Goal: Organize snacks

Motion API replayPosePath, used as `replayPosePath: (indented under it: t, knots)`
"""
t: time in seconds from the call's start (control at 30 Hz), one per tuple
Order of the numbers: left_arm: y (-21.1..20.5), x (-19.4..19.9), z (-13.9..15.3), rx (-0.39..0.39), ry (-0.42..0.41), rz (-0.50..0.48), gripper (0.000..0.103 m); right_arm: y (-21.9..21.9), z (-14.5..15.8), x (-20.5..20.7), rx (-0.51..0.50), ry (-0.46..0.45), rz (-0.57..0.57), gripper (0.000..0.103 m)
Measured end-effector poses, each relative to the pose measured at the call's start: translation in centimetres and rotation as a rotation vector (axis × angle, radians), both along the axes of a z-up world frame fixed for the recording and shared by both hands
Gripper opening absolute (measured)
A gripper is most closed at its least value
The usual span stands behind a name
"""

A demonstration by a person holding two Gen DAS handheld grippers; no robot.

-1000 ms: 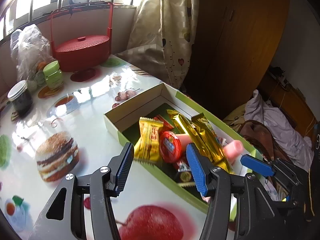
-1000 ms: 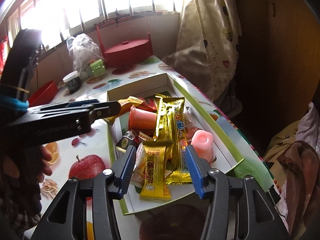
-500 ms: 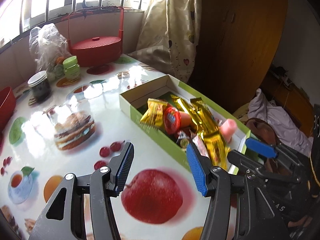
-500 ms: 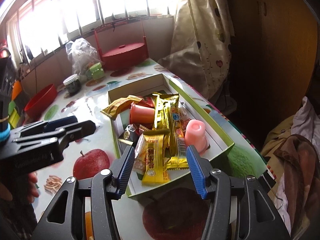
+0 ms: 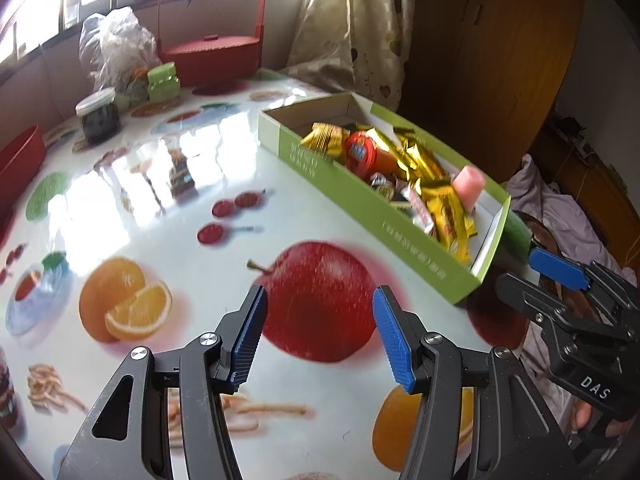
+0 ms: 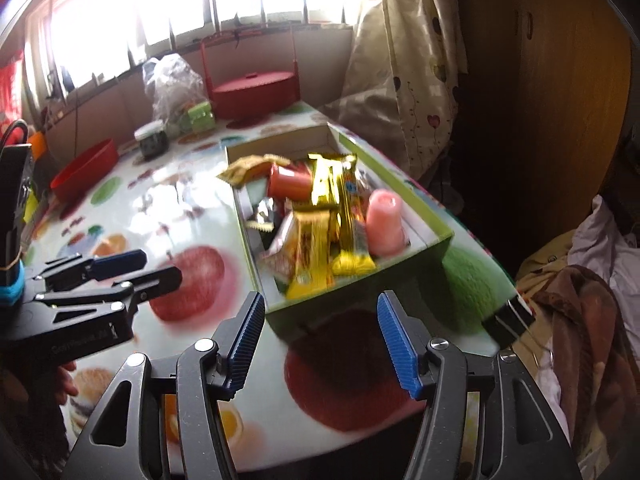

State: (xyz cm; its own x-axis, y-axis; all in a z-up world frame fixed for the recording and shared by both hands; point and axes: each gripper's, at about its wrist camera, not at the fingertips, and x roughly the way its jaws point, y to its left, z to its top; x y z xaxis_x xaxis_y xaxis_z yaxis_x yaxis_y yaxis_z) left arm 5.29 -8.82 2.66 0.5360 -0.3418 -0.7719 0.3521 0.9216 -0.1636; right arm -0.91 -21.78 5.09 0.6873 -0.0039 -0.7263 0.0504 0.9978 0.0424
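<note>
Hovering over the fruit-printed table [image 5: 168, 184], the left gripper [image 5: 318, 336] has its blue-padded fingers spread with nothing between them; below the gap lies only the printed red apple. The green box [image 5: 360, 200] of snacks sits well ahead and to the right of those fingers, apart from them, its long side wall facing the camera. Inside it lie yellow and gold wrapped bars [image 5: 444, 208], a red-lidded jelly cup [image 5: 360, 154] on its side and a pink jelly cup [image 5: 468, 182] near the box's near end. In the right wrist view the right gripper [image 6: 320, 338] is held just short of the box's near end wall [image 6: 360, 300]; its jaws are opening and nothing is between them, the pads touching neither box nor snack. The yellow bars [image 6: 312, 248] and the pink cup [image 6: 384, 224] lie just beyond that wall, ahead of the gap. At the table's far end stand a red lidded basket [image 6: 256, 92], a dark jar [image 6: 151, 140] and a red bowl [image 6: 86, 168].
</note>
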Motion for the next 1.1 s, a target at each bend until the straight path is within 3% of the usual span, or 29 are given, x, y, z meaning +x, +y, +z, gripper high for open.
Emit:
replayPosePath:
  t: [0.47, 0.73, 1.1]
  knots:
    - [-0.9, -1.4, -1.1, 0.062, 0.000, 0.021, 0.056, -0.4, -3.4, 0.1, 0.007, 0.105, -0.032, 0.060]
    - [-1.4, -1.9, -1.5, 0.078, -0.012, 0.018, 0.061, 0.0, -3.7, 0.3, -0.023, 0.093, -0.044, 0.067]
    - [-1.9, -2.0, -1.6, 0.114, -0.027, 0.033, 0.062, 0.0, -3.8, 0.2, -0.022, 0.072, -0.058, 0.068]
